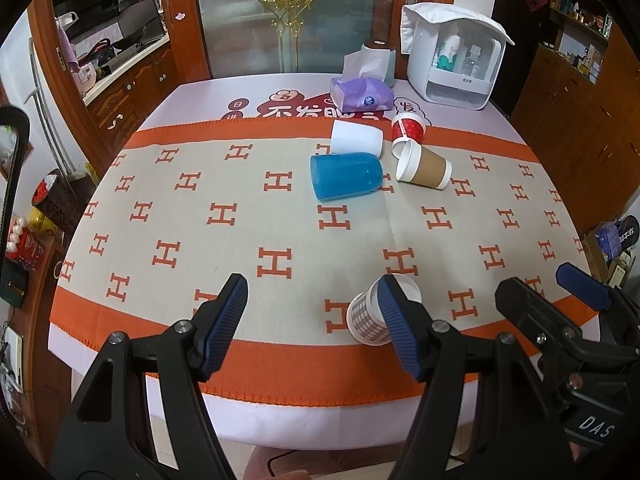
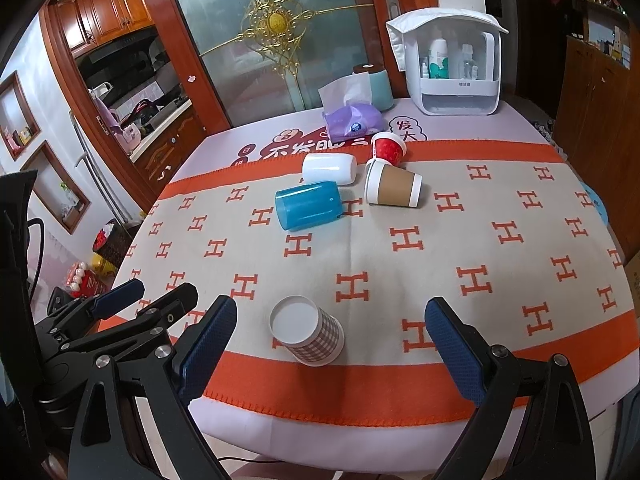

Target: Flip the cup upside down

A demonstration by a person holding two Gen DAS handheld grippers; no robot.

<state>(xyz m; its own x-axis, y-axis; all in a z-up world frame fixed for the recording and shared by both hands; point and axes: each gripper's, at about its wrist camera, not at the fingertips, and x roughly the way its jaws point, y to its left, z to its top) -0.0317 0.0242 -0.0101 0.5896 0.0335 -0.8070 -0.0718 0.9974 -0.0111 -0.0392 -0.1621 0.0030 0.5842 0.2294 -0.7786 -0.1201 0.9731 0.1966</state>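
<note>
Checked paper cup (image 2: 308,330), tapered and standing inverted on the woven cloth (image 2: 400,248), between the wide-spread ribbed fingers of the empty right gripper (image 2: 332,344); left gripper (image 1: 312,320) likewise agape.

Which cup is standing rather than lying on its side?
The checked paper cup near the table's front edge, between the right gripper's fingers; the other four lie tipped over.

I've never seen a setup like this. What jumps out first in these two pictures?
Two open hand-held grippers, left and right, frame a checked cup standing upside down near the table's front edge. Farther back, four cups lie tipped over in a cluster: blue, white, brown and red. Everything sits on an orange-bordered cloth patterned with H shapes.
</note>
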